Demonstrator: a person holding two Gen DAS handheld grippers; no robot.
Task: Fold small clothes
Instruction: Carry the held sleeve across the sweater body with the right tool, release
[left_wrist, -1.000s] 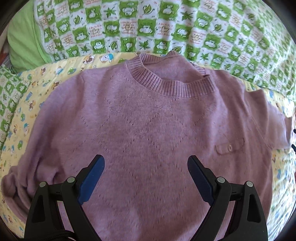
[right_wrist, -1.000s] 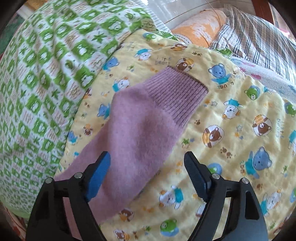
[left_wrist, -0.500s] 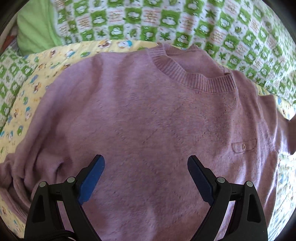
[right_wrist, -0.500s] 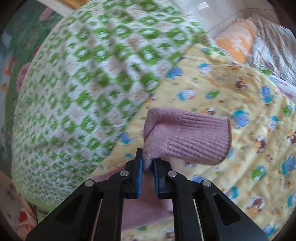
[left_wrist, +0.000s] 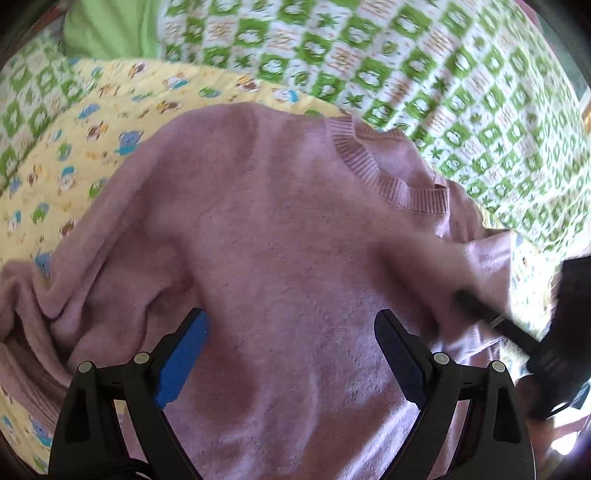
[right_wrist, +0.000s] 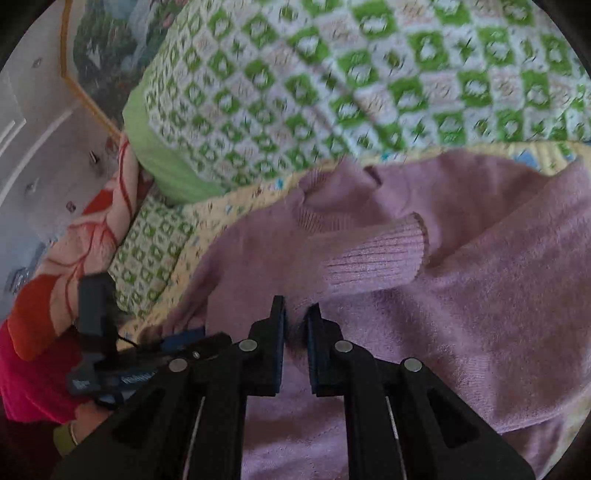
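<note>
A pink sweater (left_wrist: 280, 258) is spread out on a yellow blanket (left_wrist: 85, 147) printed with small cartoon animals, which lies on a bed. Behind it, a green and white checked quilt (left_wrist: 424, 66) is seen. The ribbed neck of the sweater (left_wrist: 388, 173) is turned toward the quilt.

The left hand-held gripper (left_wrist: 291, 354) is held above the body of the sweater, with its jaws spread wide and nothing between them. No cloth is touched by its blue pads (left_wrist: 181, 362).

The right hand-held gripper (right_wrist: 295, 339) is clenched on the right sleeve (right_wrist: 373, 262), and a fold of the pink cloth is pinched between its two jaws. The jaws have just been closing on this cloth. The ribbed cuff is lifted over the front of the sweater, near the neck. In the left wrist view this gripper is seen blurred at the right edge, with the sleeve drawn across the chest of the sweater.
</note>
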